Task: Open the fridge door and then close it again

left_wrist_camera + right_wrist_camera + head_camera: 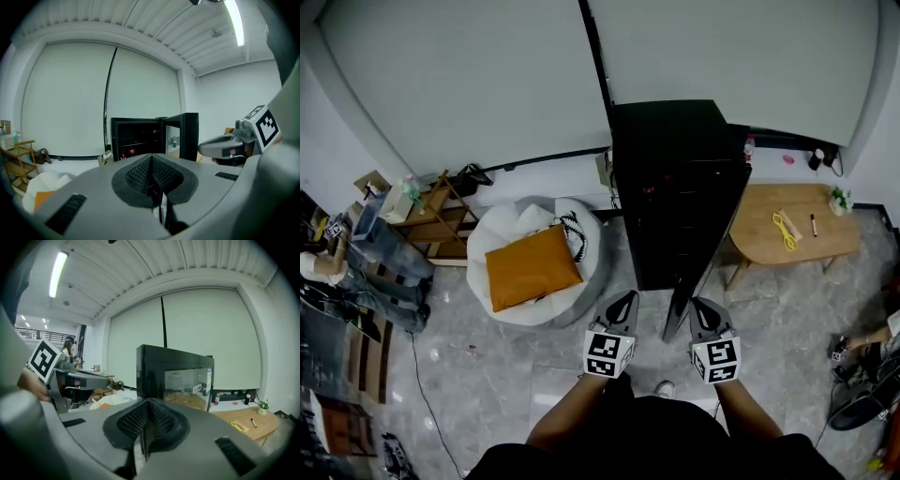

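The black fridge (670,178) stands against the back wall, and its door (692,286) is swung open with the free edge toward me. My left gripper (625,300) is shut and empty, just left of that door edge. The right gripper (698,307) is shut too, close to the right of the edge. The left gripper view looks past its closed jaws (152,159) into the dark fridge interior (136,138), with the door (186,136) on the right. In the right gripper view the closed jaws (148,401) face the door's glass front (180,378).
A white beanbag with an orange cushion (532,269) lies left of the fridge. A round wooden table (792,230) stands at its right. A wooden rack (441,211) and a seated person (380,258) are at far left. Shoes (862,403) lie at the right edge.
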Tool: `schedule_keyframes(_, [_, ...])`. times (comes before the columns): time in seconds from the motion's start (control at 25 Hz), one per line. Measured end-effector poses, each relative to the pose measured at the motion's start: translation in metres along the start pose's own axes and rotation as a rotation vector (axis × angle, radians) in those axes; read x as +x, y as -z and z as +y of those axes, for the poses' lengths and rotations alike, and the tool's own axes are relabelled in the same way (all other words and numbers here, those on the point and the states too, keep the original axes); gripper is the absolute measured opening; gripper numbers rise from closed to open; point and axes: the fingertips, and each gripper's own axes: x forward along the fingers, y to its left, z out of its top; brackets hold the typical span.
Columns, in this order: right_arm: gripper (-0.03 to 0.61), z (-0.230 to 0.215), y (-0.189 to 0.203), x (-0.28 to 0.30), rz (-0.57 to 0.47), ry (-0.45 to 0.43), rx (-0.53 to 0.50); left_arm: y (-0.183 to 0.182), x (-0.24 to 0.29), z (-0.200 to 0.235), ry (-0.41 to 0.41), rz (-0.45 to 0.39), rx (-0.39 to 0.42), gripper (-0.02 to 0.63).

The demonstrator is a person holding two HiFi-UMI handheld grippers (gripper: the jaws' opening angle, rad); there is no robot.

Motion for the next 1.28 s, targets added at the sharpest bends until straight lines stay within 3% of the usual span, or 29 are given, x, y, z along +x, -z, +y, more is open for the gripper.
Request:
schedule_keyframes(0.48, [0.018,0.032,-0.017,0.067,0.013,-0.079,-0.039,-0.01,0.014,0.067,-0.039,-0.012,0.004,0.021])
schedule_keyframes(1.28, [0.018,0.04,-0.056,0.164,-0.024,-0.14,-0.068,-0.006,0.038,0.13,-0.111,0.01,-0.046,0.021])
